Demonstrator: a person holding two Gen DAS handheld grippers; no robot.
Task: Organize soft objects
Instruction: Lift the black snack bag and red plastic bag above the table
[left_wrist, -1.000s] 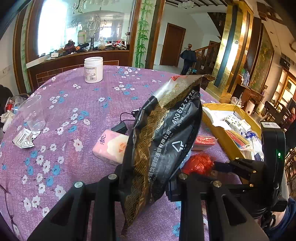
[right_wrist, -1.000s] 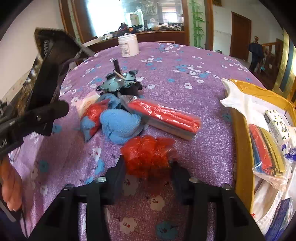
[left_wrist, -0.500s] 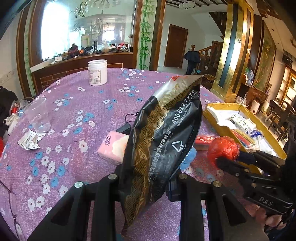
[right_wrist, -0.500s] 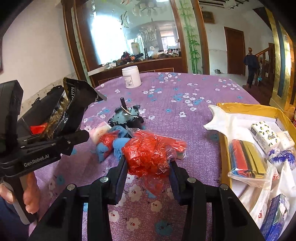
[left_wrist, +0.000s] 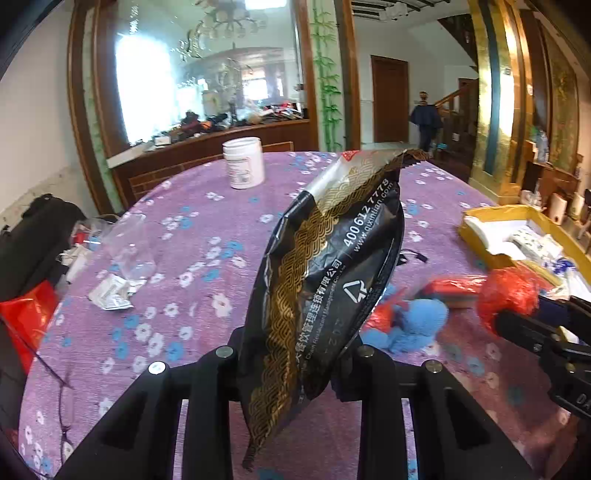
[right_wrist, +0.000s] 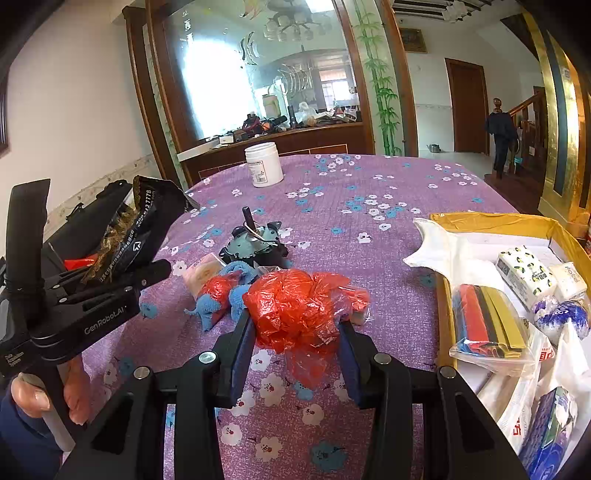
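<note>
My left gripper (left_wrist: 295, 363) is shut on a black and gold foil bag (left_wrist: 332, 266) and holds it upright above the purple flowered tablecloth (left_wrist: 192, 236). The bag also shows at the left of the right wrist view (right_wrist: 144, 225). My right gripper (right_wrist: 295, 354) is shut on a crumpled red plastic bag (right_wrist: 295, 306), lifted above the table. The red bag also shows at the right of the left wrist view (left_wrist: 508, 291). A blue and red knitted toy (right_wrist: 221, 295) and a pink tissue pack (right_wrist: 201, 271) lie on the cloth behind it.
A yellow box (right_wrist: 491, 219) at the right holds tissue packs, coloured sheets and bags. A white jar (right_wrist: 264, 164) stands at the far side. A dark gadget (right_wrist: 255, 243) sits mid-table. A clear cup (left_wrist: 129, 243) and wrappers lie at the left.
My right gripper closed on the red bag, lifted it off the table and carried it up. My left gripper raised the foil bag a little.
</note>
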